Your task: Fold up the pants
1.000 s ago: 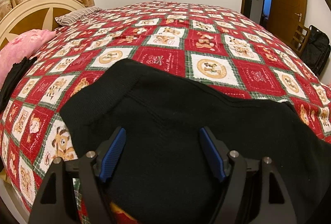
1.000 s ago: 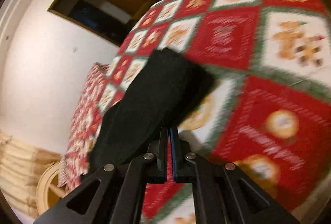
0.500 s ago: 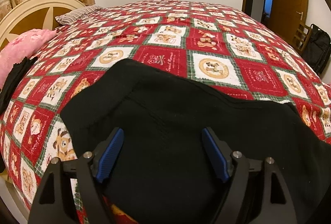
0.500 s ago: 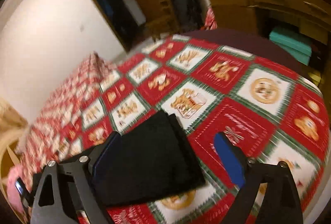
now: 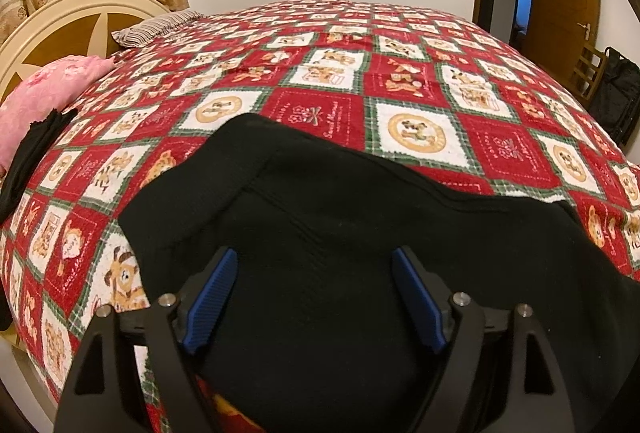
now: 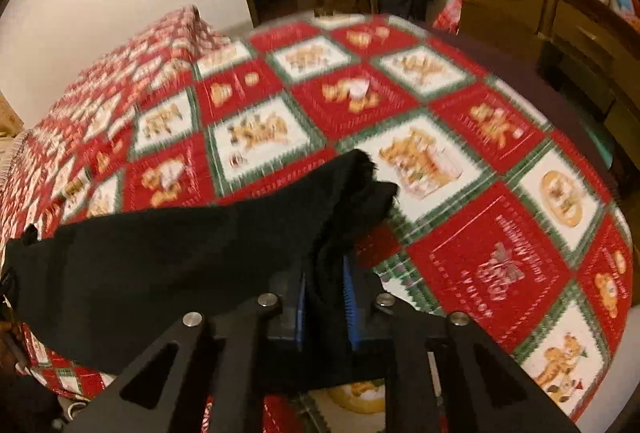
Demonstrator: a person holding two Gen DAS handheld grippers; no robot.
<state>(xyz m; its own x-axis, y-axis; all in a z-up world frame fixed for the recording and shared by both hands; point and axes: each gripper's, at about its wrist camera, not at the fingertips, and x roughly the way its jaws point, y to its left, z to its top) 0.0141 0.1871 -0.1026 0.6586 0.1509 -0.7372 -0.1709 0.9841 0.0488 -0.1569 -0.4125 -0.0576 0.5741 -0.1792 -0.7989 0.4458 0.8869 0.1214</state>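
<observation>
Right gripper (image 6: 326, 297): its jaws have just been closing and now stand narrow, the blue ribbed pads pinching a bunched fold of the black pants (image 6: 168, 261) at the leg end.
Left gripper (image 5: 314, 297): jaws wide, nothing pressed between the pads; it hangs over the broad upper part of the pants (image 5: 332, 233), black cloth lying under and between the fingers.
Key relation: the pants' long axis runs sideways between the two grippers, from the wide part under the left one to the ragged leg tip (image 6: 370, 177) just ahead of the right one. The right hand alone has a grip, so the fold probably starts from its end, carried along the axis toward the left.
Pants: matte black knit, soft and limp, with faint stitched seams; they lie at the near edge of the bed, lifted and creased at the right pads.
Bedspread (image 5: 404, 89): red, white and green squares with bear prints, lightly textured, flat.
Far left: a pink pillow (image 5: 48, 93), a striped pillow (image 5: 156, 29), and a cream headboard (image 5: 60, 17).
Far right: a wooden dresser (image 6: 552, 9) beyond the bed.
</observation>
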